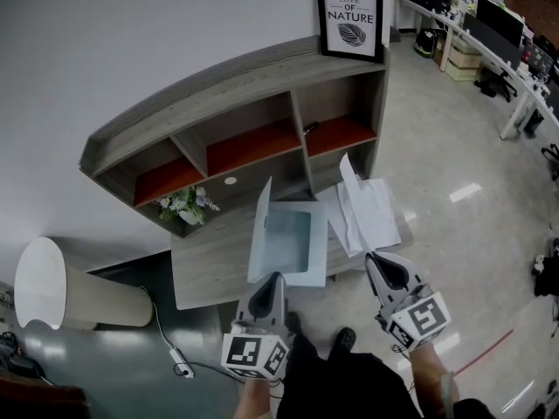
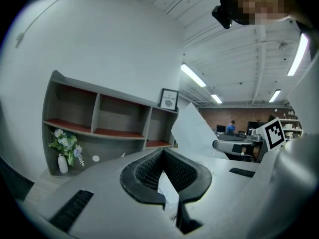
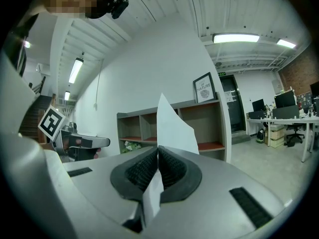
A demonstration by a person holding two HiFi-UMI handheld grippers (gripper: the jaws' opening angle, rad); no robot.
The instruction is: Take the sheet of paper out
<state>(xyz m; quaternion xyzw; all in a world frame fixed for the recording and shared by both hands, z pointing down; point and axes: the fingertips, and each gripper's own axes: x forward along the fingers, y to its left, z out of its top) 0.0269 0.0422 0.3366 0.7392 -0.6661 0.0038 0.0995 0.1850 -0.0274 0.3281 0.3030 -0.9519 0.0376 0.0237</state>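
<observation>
**White paper in the right jaws, blue folder in the left**

Black ribbed pads of the right gripper (image 3: 158, 152) are pressed together on the near edge of a white sheet of paper (image 3: 173, 126), which stands up between them in the right gripper view. From the head view, this gripper (image 1: 377, 260) is held level over the right end of a grey wooden desk (image 1: 205, 273). The sheet of paper (image 1: 367, 212) spreads out beyond it, just to the right of the folder, with one corner curled upward.

The left gripper (image 2: 163, 153) is likewise closed, with a thin pale edge caught between its pads. From above, the left gripper (image 1: 272, 278) meets the near edge of a pale blue folder (image 1: 293, 243), which lies open on the desk with its cover raised.

Behind stands a shelf unit (image 1: 244, 103) with a vase of flowers (image 1: 185, 206) and a framed print (image 1: 350, 21).
</observation>
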